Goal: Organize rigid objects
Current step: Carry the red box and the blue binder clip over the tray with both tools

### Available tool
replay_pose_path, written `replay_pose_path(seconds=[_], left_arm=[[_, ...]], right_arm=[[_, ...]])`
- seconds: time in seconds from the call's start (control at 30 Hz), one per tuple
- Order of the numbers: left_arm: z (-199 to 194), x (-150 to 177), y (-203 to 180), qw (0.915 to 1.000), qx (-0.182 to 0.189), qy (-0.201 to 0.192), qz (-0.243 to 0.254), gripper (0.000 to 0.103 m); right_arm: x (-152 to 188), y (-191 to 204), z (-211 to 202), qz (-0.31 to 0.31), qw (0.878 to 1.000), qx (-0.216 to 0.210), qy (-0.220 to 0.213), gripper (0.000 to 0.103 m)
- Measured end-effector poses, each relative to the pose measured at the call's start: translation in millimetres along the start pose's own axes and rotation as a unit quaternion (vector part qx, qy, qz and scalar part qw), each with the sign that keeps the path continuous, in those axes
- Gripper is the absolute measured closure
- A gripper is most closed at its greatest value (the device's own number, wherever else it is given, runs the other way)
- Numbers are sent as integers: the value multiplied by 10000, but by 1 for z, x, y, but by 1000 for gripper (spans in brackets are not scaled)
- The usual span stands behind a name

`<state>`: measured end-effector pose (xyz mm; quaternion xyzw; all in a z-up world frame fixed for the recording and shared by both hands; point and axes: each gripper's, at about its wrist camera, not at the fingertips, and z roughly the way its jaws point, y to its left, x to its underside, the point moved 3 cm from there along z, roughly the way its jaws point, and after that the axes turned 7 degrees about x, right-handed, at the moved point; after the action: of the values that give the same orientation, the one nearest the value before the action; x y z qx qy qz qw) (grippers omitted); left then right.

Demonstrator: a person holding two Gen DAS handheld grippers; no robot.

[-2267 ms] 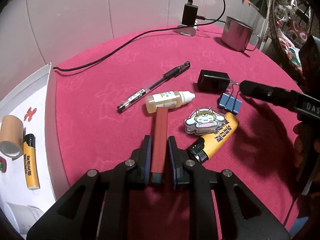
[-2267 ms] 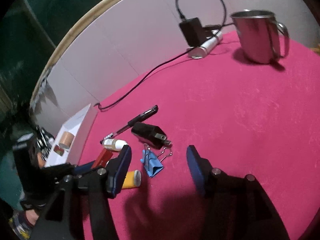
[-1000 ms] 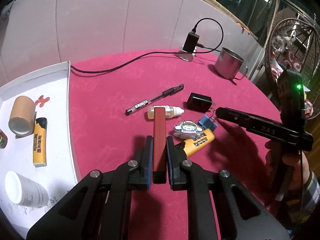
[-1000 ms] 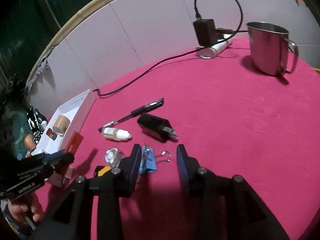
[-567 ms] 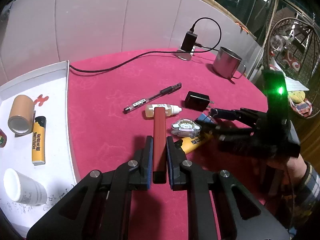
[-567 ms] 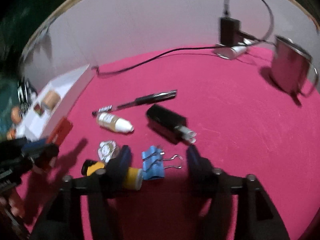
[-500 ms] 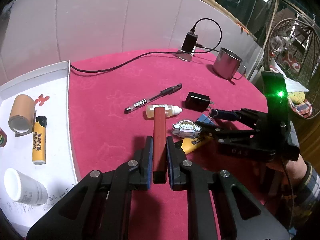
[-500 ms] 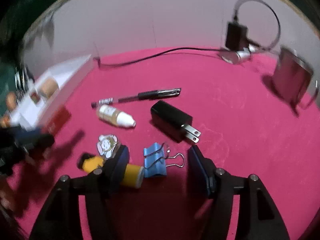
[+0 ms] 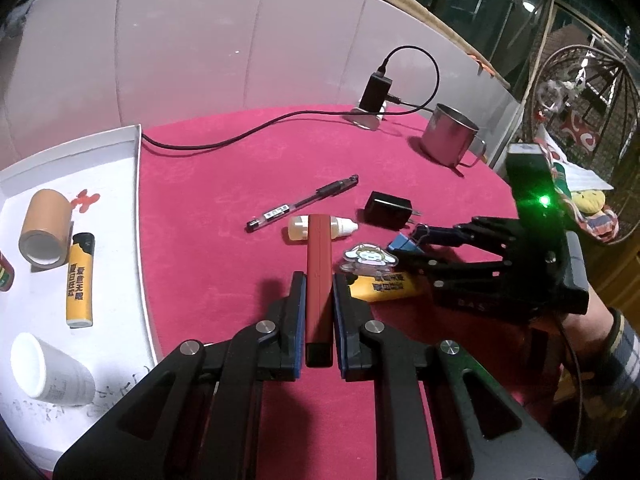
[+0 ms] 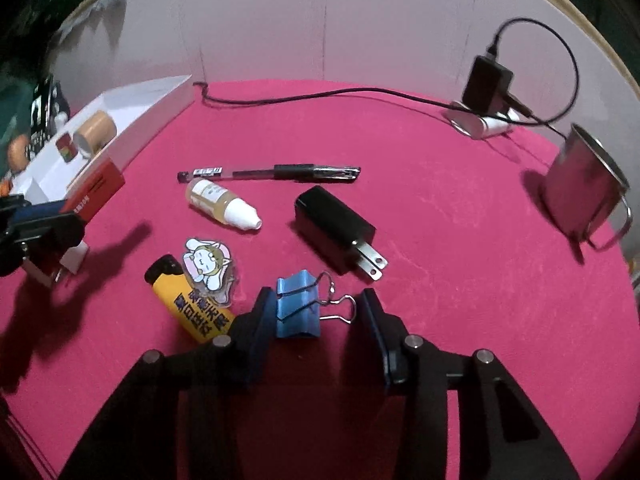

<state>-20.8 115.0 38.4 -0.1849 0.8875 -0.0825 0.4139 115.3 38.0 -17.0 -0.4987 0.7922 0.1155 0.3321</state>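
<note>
My left gripper (image 9: 319,286) is shut on a flat red box (image 9: 319,276) and holds it above the pink tablecloth (image 9: 224,208). It also shows in the right wrist view (image 10: 94,190). My right gripper (image 10: 318,312) is open, its fingers on either side of a blue binder clip (image 10: 298,310) that lies on the cloth. Beside the clip lie a yellow lighter (image 10: 190,306) with a cartoon charm (image 10: 208,264) on it, a black plug adapter (image 10: 334,228), a small dropper bottle (image 10: 220,202) and a black pen (image 10: 272,172).
A white tray (image 9: 116,216) at the left holds a tape roll (image 9: 46,228), a yellow lighter (image 9: 80,280) and a white cup (image 9: 44,370). A steel mug (image 9: 450,138), a plugged-in charger (image 9: 376,88) and its cable (image 9: 240,140) are at the back.
My right gripper has swung round and come down so that its open fingers now straddle the blue binder clip. My left gripper has lifted the red box and holds it steady.
</note>
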Motion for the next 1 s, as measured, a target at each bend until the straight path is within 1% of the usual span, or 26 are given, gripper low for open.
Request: replay_pose_path(seconds=[0.17,0.3,0.47,0.63,0.87,1.0], left_arm=[[-3,-1,-2,10000,-13,-39,29,91],[-9,-4,-2,9999,-25,-124,34,91],[-15,-7,-4,9997,-42,-221,72,91],[-23,-11,-11,9992,-59,-351,163,91],[-39,-16,-10,9982,-110,-575,138,91],[-52,-17,-5,9972,-180,-720,113,91]], right_arm=[[-1,1,0,-132,9999,16,24,63],[6,-1,-6,40,10000,19,-61,63],[15,-7,-25,416,9985,-45,-355,63],[9,-13,-52,662,9949,-100,-751,63],[-8,-2,-93,578,9904,-119,-1252,63],[-18,8,-105,469,9883,-166,-1439,63]])
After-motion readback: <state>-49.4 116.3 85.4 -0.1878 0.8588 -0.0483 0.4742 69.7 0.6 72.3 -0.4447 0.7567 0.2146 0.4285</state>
